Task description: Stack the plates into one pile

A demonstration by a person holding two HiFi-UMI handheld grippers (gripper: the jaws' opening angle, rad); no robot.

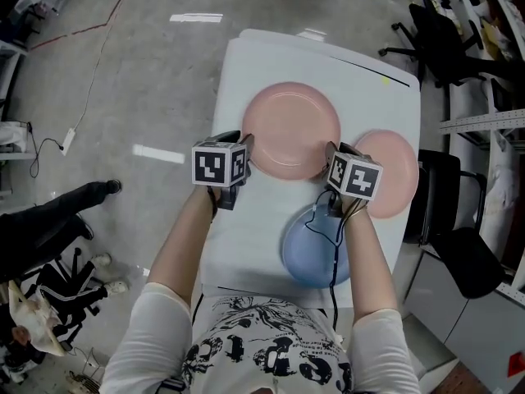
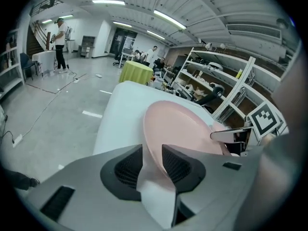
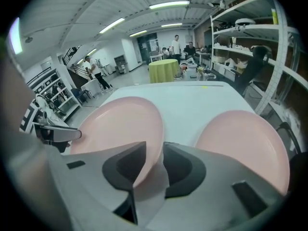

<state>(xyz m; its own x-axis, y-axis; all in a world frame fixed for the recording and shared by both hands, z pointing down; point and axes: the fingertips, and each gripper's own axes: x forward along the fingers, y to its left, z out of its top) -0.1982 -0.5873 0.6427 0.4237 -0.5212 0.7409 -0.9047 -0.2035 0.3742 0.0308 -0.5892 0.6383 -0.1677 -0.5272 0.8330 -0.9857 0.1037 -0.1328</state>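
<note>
Large round pink plate (image 1: 291, 130), flat on table (image 1: 246, 236), left gripper (image 1: 245, 148) and right gripper (image 1: 331, 156) parted astride its rim

Blue plate (image 1: 299, 257) partly behind forearm (image 1: 369, 261), shelf items (image 2: 214, 93) seemingly indistinct

White table (image 1: 246, 245), big pink plate (image 1: 291, 130), small pink plate (image 1: 395, 175), blue plate (image 1: 303, 261)

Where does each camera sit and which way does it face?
Head view: on the head, steeply down onto the table; forearms, left gripper, right gripper show.
Left gripper view: on that gripper, along its fingers over the large pink plate; right gripper at right.
Right gripper view: on that gripper, along its fingers; left gripper at left.
Shared: that plate, in all three.
</note>
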